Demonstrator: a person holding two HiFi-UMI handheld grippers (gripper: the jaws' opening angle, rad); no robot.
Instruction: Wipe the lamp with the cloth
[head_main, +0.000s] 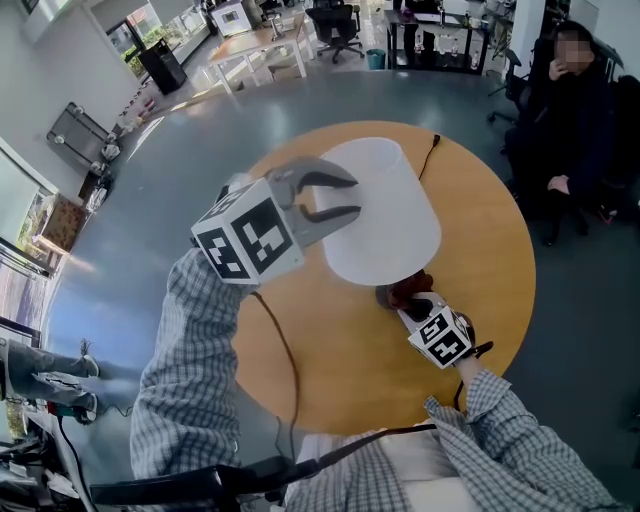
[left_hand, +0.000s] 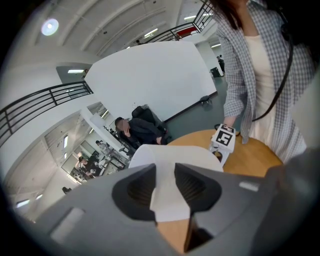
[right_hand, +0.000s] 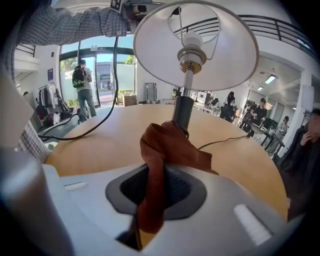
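Low in the right gripper view, the right gripper (right_hand: 156, 180) is clenched on a rust-brown cloth (right_hand: 165, 150). The cloth's crumpled top bunches at the dark stem (right_hand: 183, 112) of the lamp (right_hand: 190, 65) in the centre of the frame. Above that, only this view looks up into the white shade (right_hand: 230, 55), showing the bulb (right_hand: 192, 39) and the wire frame. The head view gives just the shade's smooth outside, mid-frame on the round wooden table (head_main: 340, 350). The left gripper (head_main: 335, 197) sits at the shade's left edge with its jaws apart and nothing clamped. Its own view shows the shade through the gap.
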